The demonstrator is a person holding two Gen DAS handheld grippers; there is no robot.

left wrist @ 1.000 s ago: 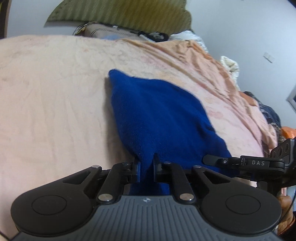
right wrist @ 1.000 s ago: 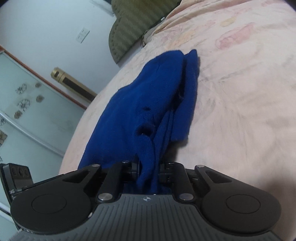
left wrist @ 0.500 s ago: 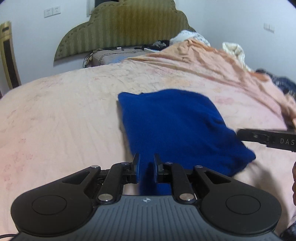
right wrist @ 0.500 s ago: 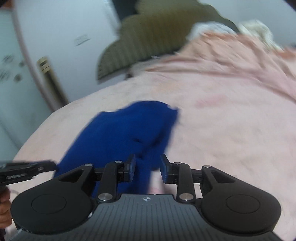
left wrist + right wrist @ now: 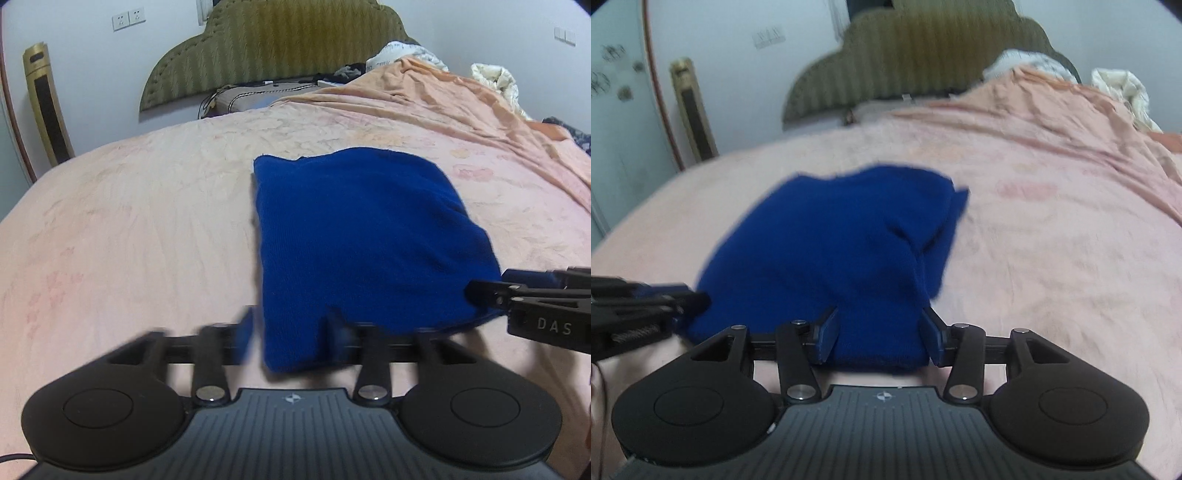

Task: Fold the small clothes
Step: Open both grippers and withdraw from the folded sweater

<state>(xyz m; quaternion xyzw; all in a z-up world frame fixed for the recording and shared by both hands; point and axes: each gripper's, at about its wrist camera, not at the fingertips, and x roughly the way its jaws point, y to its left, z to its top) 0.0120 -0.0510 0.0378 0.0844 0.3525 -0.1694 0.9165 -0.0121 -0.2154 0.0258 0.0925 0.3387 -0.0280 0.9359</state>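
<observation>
Blue knit garment [image 5: 362, 251] lay folded into a rough rectangle on the peach bedsheet [image 5: 129, 229], near edge toward both grippers, w/ one loose flap sticking out at the far right corner in the right wrist view.

Left gripper [image 5: 291, 332] had just been opening; its fingers [image 5: 243, 339] were blurred but stood wide, w/ the garment's near left corner between them and no pad pressing on it. Right gripper [image 5: 881, 334] had also just been opening; fingers [image 5: 827, 332] stood fairly wide at either side of the near right corner, cloth between, not pinched as far as could be seen.

Risks from here, as a guess:
- knit could snag on a pad as the fingers pull back, dragging the top layer and undoing the fold
- the near edge looked thick and puffy, so it might spring open w/o a press or smoothing
- the loose flap on the right could stay out of line, leaving the bundle uneven
- soft bedding gives underneath, so any push might shift the whole piece instead of flattening it

Count: 1 blue garment, 2 grippers, 1 bed w/ 1 padded green headboard [image 5: 273, 44], 1 gold-and-black upright unit [image 5: 44, 107] by the wall, 1 heap of pale bedding [image 5: 498, 81] far right.
</observation>
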